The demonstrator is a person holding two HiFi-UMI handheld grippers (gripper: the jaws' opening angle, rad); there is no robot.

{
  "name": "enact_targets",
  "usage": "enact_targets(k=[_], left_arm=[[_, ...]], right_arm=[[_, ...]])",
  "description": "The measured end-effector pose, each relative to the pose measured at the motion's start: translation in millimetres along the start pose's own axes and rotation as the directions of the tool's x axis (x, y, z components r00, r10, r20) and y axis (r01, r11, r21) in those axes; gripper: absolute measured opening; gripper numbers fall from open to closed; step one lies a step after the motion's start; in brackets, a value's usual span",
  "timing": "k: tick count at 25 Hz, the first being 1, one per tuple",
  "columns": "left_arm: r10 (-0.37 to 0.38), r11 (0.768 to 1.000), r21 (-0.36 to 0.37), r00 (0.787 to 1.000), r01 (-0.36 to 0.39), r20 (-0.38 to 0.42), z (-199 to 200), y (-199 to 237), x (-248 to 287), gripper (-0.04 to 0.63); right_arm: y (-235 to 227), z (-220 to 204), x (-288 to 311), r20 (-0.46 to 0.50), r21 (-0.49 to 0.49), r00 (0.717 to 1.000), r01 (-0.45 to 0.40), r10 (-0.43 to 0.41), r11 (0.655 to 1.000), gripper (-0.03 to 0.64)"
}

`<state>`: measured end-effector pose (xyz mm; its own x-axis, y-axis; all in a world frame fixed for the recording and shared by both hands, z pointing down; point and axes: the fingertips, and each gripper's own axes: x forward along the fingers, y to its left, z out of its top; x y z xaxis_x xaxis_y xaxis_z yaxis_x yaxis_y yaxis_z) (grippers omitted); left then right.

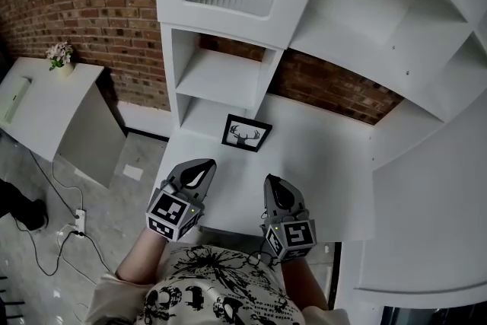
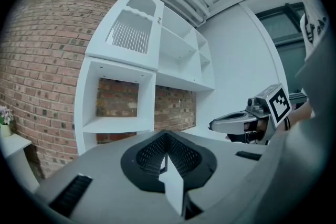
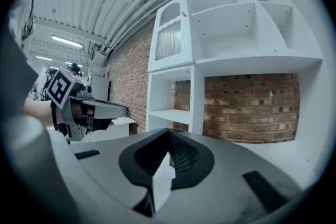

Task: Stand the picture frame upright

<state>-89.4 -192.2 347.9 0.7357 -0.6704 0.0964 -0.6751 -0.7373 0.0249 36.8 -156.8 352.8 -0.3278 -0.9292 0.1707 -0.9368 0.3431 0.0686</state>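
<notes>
A black picture frame (image 1: 246,133) with a deer-head print lies on the white desk (image 1: 319,164), near the back by the shelf unit. My left gripper (image 1: 199,167) is held above the desk's front edge, shut and empty, well short of the frame. My right gripper (image 1: 275,185) hovers beside it to the right, also shut with nothing in it. In the left gripper view the shut jaws (image 2: 167,157) point at the shelves, and the right gripper (image 2: 247,120) shows off to the side. In the right gripper view the jaws (image 3: 169,155) are closed; the left gripper (image 3: 86,107) is at the left. The frame is hidden in both gripper views.
A white shelf unit (image 1: 228,80) with open cubbies rises behind the desk against a brick wall (image 1: 91,4). A tall white cabinet side (image 1: 426,186) bounds the desk on the right. To the left stands a low white table (image 1: 46,103) with a small flower pot (image 1: 59,57); cables lie on the floor (image 1: 53,240).
</notes>
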Motion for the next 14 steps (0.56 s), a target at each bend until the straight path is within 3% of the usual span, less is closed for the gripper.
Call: enact_targets(k=[14], left_arm=[[-0.020, 1.000, -0.013, 1.000, 0.020, -0.008, -3.4, -1.9, 1.9, 0.002]], right_arm=[[-2.3, -6.8, -0.3, -0.017, 0.047, 1.000, -0.001, 0.002, 0.999, 0.004]])
